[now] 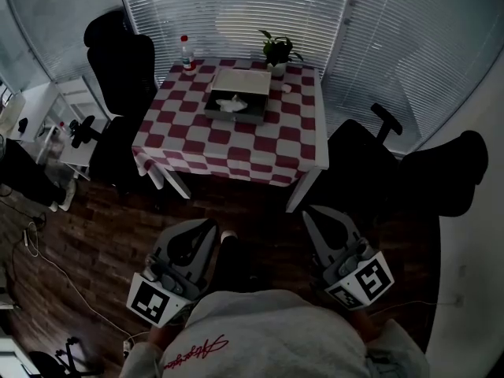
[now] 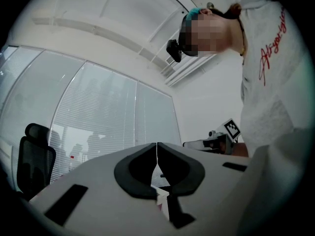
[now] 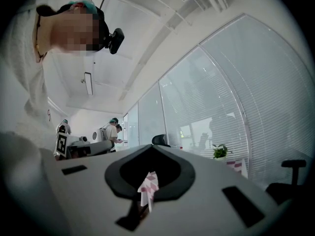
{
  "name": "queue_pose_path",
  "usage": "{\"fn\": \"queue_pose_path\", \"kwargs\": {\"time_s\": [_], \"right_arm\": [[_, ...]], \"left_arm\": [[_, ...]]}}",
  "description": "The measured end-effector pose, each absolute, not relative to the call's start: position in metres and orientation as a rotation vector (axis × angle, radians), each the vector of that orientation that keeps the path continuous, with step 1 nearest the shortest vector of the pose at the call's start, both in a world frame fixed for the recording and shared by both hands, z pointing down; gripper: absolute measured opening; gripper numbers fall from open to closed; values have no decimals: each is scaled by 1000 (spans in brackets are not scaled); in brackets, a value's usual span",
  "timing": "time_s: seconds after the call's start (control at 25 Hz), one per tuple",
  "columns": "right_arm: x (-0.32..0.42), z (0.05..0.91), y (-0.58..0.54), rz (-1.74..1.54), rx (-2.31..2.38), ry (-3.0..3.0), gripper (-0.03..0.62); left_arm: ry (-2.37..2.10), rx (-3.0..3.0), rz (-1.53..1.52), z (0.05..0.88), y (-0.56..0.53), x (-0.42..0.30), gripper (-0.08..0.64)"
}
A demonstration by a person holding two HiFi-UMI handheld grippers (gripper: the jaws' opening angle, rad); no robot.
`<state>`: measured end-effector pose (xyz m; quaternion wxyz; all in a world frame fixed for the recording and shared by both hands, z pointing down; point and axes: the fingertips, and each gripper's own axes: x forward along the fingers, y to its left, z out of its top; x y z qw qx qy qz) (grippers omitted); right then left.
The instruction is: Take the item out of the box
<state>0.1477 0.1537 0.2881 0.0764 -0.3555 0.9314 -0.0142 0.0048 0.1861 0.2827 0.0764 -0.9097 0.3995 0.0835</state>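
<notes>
While the box (image 1: 236,116) is sitting well beyond the fingertips (image 1: 315,220), 2 grippers are hovering.
Left gripper (image 1: 209,227) and right gripper (image 1: 309,213) are each holding jaws closed on nothing.

One table (image 1: 228,144) with a checkered cloth, far centre. On it: one box (image 1: 253,116) with one white item (image 1: 231,105) inside, one potted plant (image 1: 277,52) at the far right edge, one red-capped bottle (image 1: 186,53) at the far left corner. Two black office chairs: left chair (image 1: 118,61), right chair (image 1: 445,176). Near, two grippers: left gripper (image 1: 207,228), right gripper (image 1: 312,214). Two marker cubes: left cube (image 1: 157,300), right cube (image 1: 364,280).
</notes>
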Motion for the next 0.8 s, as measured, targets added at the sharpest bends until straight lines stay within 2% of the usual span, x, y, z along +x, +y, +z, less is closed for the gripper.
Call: {"fn": "queue_pose_path", "kwargs": {"time_s": [0.8], "right_arm": [[119,288,89,-17,-1039,2797,8]], "left_arm": [[1190,-2717,226,288,120,-20,17]]}}
